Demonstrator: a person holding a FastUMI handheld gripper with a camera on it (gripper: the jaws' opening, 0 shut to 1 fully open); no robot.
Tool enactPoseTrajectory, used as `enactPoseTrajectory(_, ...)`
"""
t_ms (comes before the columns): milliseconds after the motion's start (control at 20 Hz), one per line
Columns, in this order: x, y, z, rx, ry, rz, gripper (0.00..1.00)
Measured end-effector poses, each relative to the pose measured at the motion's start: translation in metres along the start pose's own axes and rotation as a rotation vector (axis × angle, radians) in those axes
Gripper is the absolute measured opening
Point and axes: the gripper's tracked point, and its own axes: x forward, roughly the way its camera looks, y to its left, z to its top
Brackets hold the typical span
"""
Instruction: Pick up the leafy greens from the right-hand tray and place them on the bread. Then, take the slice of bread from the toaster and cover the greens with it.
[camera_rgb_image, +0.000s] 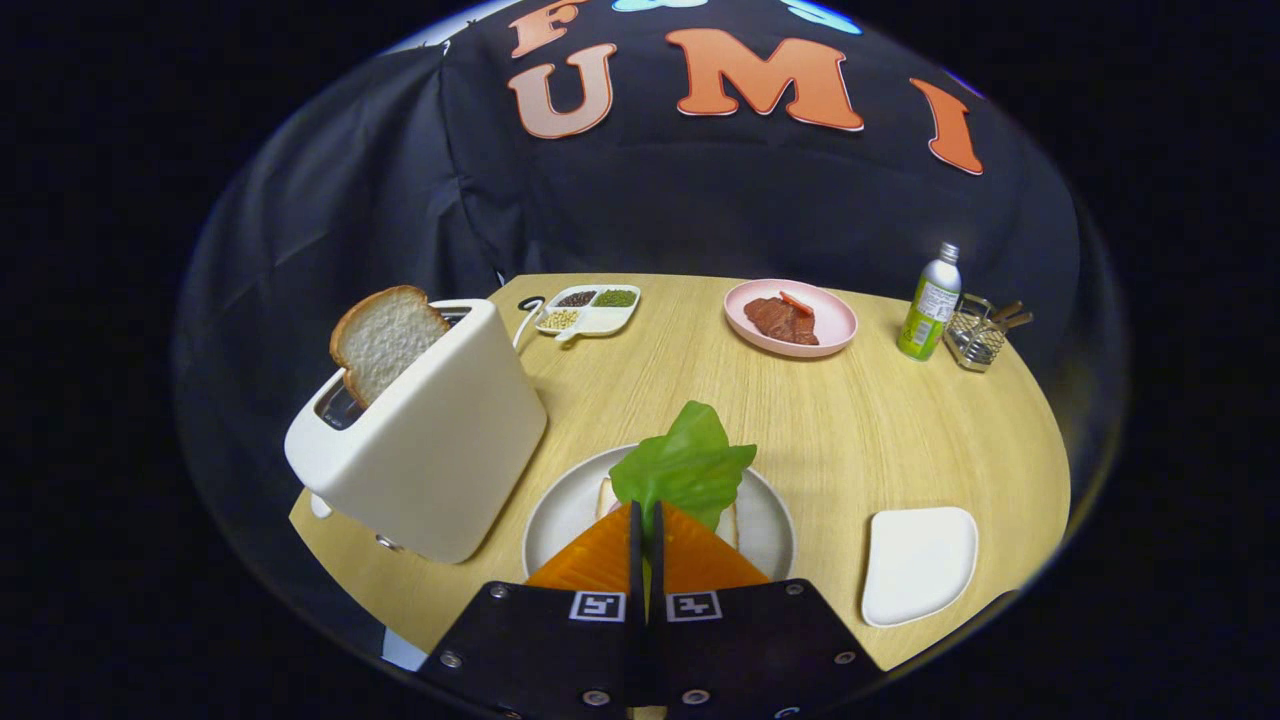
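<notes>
The hand-held gripper (645, 515) has its two fingers pressed together on the near edge of the leafy greens (685, 465) — only a thin seam shows between them, and the leaf fans out just ahead of the tips. The greens hang over a round grey plate (560, 515), where a slice of bread (606, 495) lies partly hidden beneath the leaf and the fingers; whether the leaf touches the bread cannot be told.

Left of the plate stands a cream toaster (430, 440), tilted in this view, with a second bread slice (385, 340) sticking up from its slot. To the right of the plate, apart from it, sits a white tray (920, 565). Beyond, on the far side of the wooden table (860, 430), are a divided dish of seeds (590, 310), a pink plate with meat (790, 317), a green bottle (930, 305) and — just beside it — a wire holder (980, 335).
</notes>
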Motion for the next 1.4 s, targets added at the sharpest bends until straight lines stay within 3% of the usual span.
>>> enactPoseTrajectory(250,0.019,0.001,-0.019,0.021,0.054,-0.002,0.01)
enactPoseTrajectory(550,0.023,-0.024,-0.027,0.023,0.068,-0.1,0.03)
enactPoseTrajectory(700,0.025,-0.026,-0.027,0.027,0.08,-0.107,0.2)
enactPoseTrajectory(950,0.026,-0.027,-0.027,0.027,0.082,-0.121,0.35)
enactPoseTrajectory(1100,0.021,-0.028,-0.025,0.002,0.078,-0.14,0.67)
enactPoseTrajectory(1200,0.015,-0.028,-0.017,-0.011,0.057,-0.154,0.83)
enactPoseTrajectory(1350,0.006,-0.025,-0.001,-0.027,0.024,-0.176,0.91)
enactPoseTrajectory(1400,0.002,-0.022,0.004,-0.029,0.021,-0.18,0.97)
